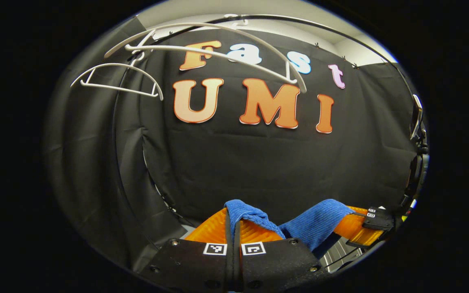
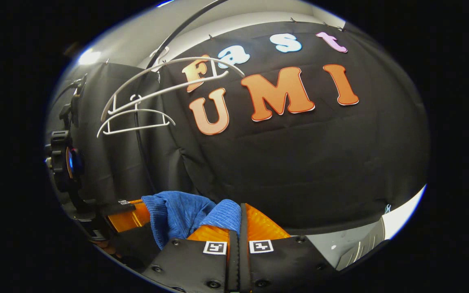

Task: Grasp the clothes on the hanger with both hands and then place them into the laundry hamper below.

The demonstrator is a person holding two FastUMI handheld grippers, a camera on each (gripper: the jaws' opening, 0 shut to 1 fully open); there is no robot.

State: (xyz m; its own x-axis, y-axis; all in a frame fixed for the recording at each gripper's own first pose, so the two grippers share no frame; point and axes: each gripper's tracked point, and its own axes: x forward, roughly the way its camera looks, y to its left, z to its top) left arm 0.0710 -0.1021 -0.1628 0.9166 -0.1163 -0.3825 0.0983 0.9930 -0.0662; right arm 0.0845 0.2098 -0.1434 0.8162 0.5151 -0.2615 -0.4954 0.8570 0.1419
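A blue ribbed garment [image 1: 316, 221] hangs stretched between my two grippers, off the hangers. In the left gripper view my left gripper [image 1: 234, 219] is shut on one bunched end of it, and the cloth sags across to my right gripper [image 1: 375, 219] at the lower right. In the right gripper view my right gripper [image 2: 240, 213] is shut on a fold of the same garment [image 2: 177, 213], which runs left to the left gripper [image 2: 122, 207]. Two bare white hangers [image 1: 218, 49] [image 1: 116, 79] hang above on a dark rail.
The hangers [image 2: 165, 81] [image 2: 136, 120] sit high to the left in the right gripper view. The black booth cloth stands close ahead. A pale ribbed surface [image 2: 360, 248] [image 1: 340, 252] lies low to the right; I cannot tell what it is.
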